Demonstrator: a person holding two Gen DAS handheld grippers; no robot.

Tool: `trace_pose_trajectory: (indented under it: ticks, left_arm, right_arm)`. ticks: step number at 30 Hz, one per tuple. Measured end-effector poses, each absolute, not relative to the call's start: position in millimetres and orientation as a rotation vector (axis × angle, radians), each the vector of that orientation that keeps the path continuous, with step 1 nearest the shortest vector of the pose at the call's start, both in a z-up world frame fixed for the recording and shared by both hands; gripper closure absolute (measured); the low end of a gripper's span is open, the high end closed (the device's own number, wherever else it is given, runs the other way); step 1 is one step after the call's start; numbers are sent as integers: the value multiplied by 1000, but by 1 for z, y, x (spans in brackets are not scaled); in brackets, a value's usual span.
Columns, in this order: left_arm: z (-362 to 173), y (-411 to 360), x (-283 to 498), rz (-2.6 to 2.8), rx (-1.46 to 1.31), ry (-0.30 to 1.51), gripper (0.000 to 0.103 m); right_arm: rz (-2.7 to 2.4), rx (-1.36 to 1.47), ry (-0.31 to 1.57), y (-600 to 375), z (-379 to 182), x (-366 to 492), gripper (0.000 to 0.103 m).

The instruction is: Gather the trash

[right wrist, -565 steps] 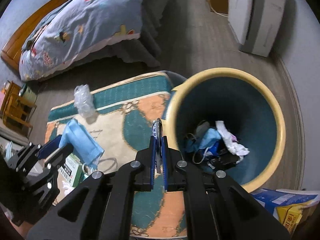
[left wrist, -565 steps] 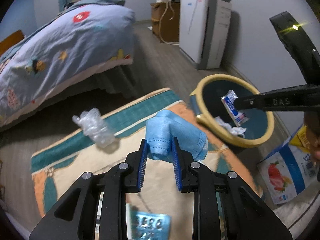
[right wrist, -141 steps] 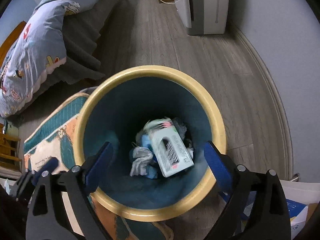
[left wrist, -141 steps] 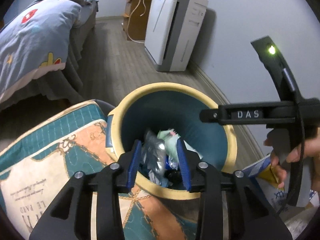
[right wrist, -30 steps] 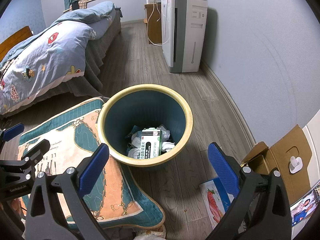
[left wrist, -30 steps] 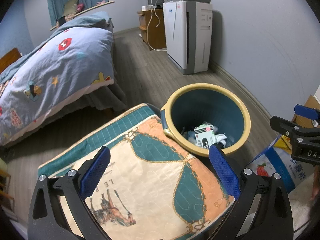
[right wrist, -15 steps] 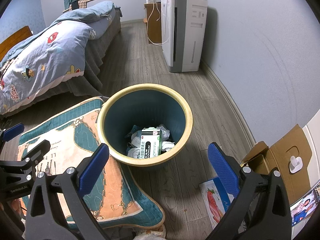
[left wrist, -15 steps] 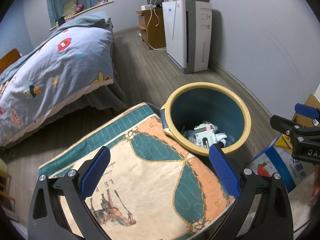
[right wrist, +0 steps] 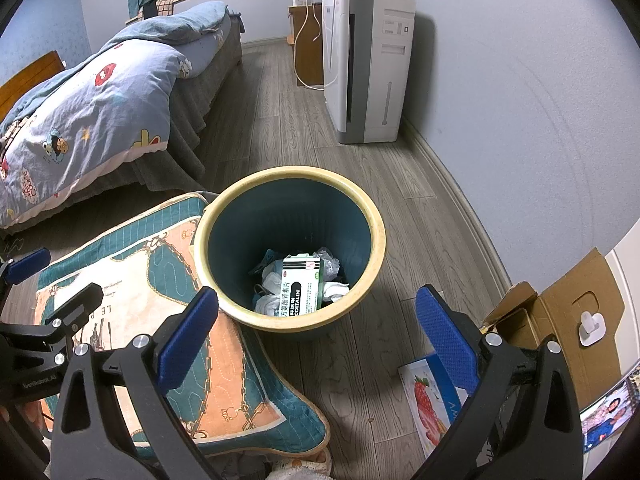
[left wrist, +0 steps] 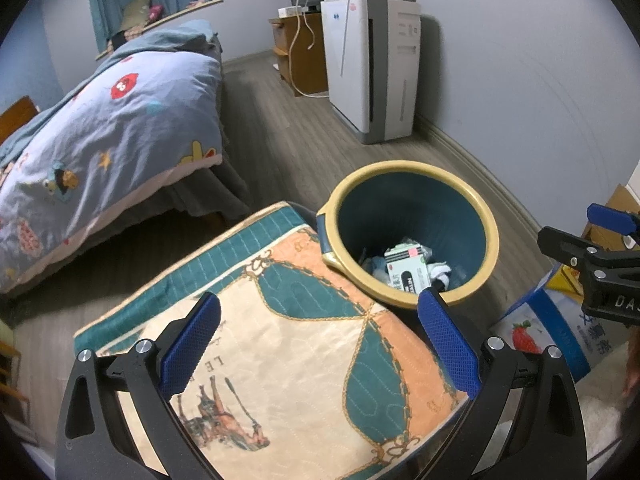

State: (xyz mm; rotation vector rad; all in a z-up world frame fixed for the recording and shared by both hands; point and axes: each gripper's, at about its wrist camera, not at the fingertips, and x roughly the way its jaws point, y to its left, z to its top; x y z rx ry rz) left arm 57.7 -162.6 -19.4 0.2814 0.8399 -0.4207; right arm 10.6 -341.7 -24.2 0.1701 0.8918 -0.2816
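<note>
Mask and wrappers gone from cushion

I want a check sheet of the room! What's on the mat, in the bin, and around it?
Surface: patterned mat, no trash seen on it.
Job's things: bin upright beside the mat; medicine box and crumpled trash inside.
Clutter: strawberry carton and cardboard box on the floor.
Grippers: left gripper and right gripper open, holding nothing.
Cables: white cord by the wooden cabinet.
Surroundings: bed, air purifier, grey wall.
</note>
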Motion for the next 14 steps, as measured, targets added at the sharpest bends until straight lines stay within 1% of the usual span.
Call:
trace_pose_trajectory:
  ticks: [9, 14]
  left_arm:
    - [-24, -157, 56, -418, 325, 865, 5]
    - [-16, -149, 57, -396, 304, 879, 5]
  right_arm:
    - [-290, 173, 905, -342, -25, 12, 6]
    - [-289, 206, 941, -332, -30, 19, 6]
